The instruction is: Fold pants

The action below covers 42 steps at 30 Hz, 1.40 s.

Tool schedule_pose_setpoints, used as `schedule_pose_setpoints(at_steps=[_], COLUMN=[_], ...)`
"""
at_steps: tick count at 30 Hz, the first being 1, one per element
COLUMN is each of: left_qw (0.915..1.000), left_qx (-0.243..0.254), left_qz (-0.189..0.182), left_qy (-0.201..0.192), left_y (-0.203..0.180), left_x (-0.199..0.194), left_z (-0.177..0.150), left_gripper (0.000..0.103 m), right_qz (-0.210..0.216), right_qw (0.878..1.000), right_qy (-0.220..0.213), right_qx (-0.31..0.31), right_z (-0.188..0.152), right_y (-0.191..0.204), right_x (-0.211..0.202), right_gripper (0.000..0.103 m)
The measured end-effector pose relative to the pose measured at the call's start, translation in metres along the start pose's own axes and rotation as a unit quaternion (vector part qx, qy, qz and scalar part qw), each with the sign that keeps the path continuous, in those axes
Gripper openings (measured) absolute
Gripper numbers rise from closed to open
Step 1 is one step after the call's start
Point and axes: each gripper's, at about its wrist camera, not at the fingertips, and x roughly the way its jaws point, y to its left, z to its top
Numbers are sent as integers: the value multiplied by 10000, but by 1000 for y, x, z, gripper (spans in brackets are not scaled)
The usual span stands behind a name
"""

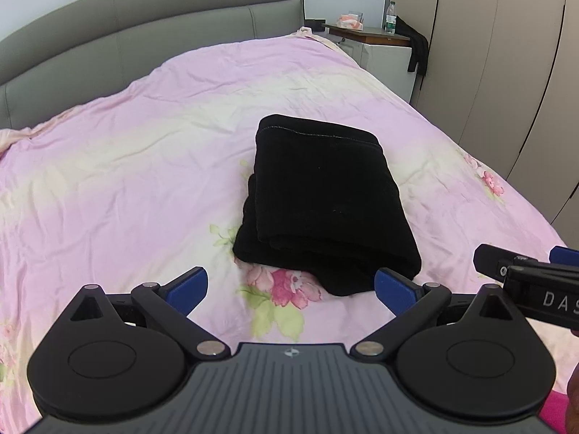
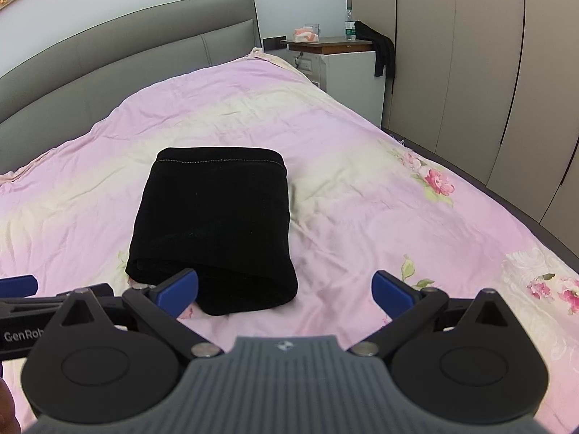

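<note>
Lying folded on the bed point(image 1: 108, 181), the black pants point(image 1: 322, 202) are faced by the left claw point(image 1: 291, 287) and right claw point(image 2: 286, 291), both spread and empty.

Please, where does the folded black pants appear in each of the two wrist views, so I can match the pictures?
Left wrist view: the folded black pants lie on the pink floral bedcover, just right of centre, above the open jaws.
Right wrist view: the pants lie left of centre, their near corner behind the left blue pad.
Shared landmark: the white nightstand beside the bed, with a water bottle on top.
</note>
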Motion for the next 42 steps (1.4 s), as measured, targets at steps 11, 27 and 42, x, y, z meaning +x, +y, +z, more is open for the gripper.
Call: schedule_pose_setpoints(at_steps=[11, 27, 42], left_qw=[9999, 9999, 9999], left_qx=[44, 69, 112], left_qz=[96, 119, 107], left_qy=[0, -1, 44], left_y=[-3, -3, -2], left_x=[-3, -3, 0], left_z=[1, 1, -2], left_gripper=[103, 103, 103], right_qz=[-14, -15, -60], right_qw=[10000, 10000, 10000], right_qy=[12, 50, 64], right_qx=[-38, -44, -34], right_z=[0, 2, -1], right_y=[2, 0, -2], right_x=[-2, 0, 2], right_gripper=[98, 98, 98])
